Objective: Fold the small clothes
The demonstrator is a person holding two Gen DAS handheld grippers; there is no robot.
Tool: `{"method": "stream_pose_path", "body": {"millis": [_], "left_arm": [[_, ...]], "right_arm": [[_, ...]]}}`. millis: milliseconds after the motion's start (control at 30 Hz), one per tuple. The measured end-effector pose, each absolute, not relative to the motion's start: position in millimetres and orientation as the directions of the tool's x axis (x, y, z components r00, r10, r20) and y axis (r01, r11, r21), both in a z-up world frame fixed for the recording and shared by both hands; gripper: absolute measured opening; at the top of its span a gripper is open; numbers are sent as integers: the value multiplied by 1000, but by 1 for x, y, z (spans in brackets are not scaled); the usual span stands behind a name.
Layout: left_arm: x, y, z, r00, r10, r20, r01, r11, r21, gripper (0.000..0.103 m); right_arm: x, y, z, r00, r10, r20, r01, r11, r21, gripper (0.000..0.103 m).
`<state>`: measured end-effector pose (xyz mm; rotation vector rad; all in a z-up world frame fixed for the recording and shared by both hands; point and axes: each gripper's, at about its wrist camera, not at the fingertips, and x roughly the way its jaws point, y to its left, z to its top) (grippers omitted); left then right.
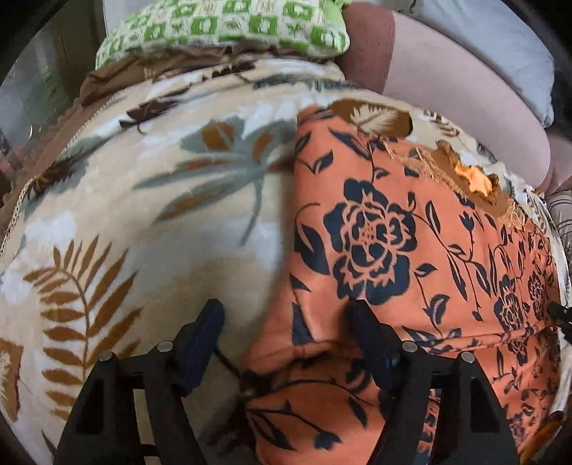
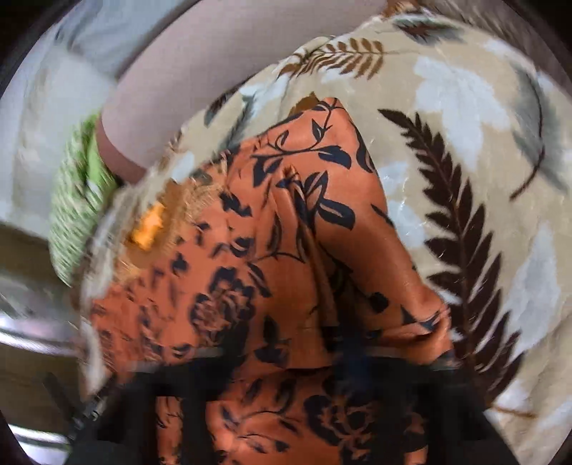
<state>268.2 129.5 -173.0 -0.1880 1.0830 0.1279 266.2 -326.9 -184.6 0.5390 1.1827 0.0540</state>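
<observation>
1. An orange garment printed with dark navy roses and leaves lay on a beige blanket patterned with brown ferns and grey-white leaves.

2. In the left wrist view the garment covered the right half of the blanket, its left edge running down the middle of the frame, with a fold ridge low across the cloth near the fingers.

3. The left hand-held gripper stood wide apart. Its left finger rested over bare blanket, and its right finger sat on the orange cloth. The garment's left edge passed between them, and nothing was pinched.

4. A frayed hole in the blanket showed bright orange beneath, just beyond the garment's far edge.

5. A green-and-white patterned cushion lay at the far end of the blanket, beside a mauve upholstered sofa back.

6. The right wrist view was heavily blurred. The garment rose in a creased ridge towards the camera, with the blanket to its right and beyond it.

7. The right hand-held gripper showed only as dark smeared shapes at the bottom, with orange cloth bunched across them. I could not tell whether it was parted or clamped on the fabric.
</observation>
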Motion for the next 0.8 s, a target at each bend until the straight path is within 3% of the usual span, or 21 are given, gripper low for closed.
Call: {"method": "stream_pose_path", "body": {"millis": [67,167,267,300,367,400,433,600,733,800], "left_arm": [[266,127,-171,468,29,-883,-195,978,-71,67],[267,128,-172,474,37,-880,-202,977,-67,67],[265,129,-169,466,51,-883,-193,980,-45,67],[266,131,-169,454,44,-890,-199,979,-53,68],[266,139,-163,441,5,-898,-217,971,-101,67],[262,143,-159,451,-7,-892,-221,968,-120,67],[256,147,-152,464,-13,-886,-219,967,-129,67],[221,158,-137,491,-78,-868,-200,959,-200,67],[211,160,-137,484,-22,-875,-216,966,-143,67],[217,160,-136,485,-60,-873,-207,962,-181,67]], "right_arm": [[263,-317,-163,435,233,-870,177,925,336,14],[259,-299,-142,513,121,-850,105,974,201,14],[274,-307,-193,329,133,-935,149,970,191,20],[268,-315,-191,375,167,-912,163,956,242,20],[258,-319,-175,395,146,-907,176,957,231,36],[252,-322,-166,415,131,-900,178,959,222,63],[243,-325,-155,445,113,-888,179,961,211,74],[217,-314,-123,481,240,-843,64,950,306,74],[214,-303,-128,464,310,-830,43,928,371,74],[217,-301,-135,455,329,-827,41,921,388,74]]}}
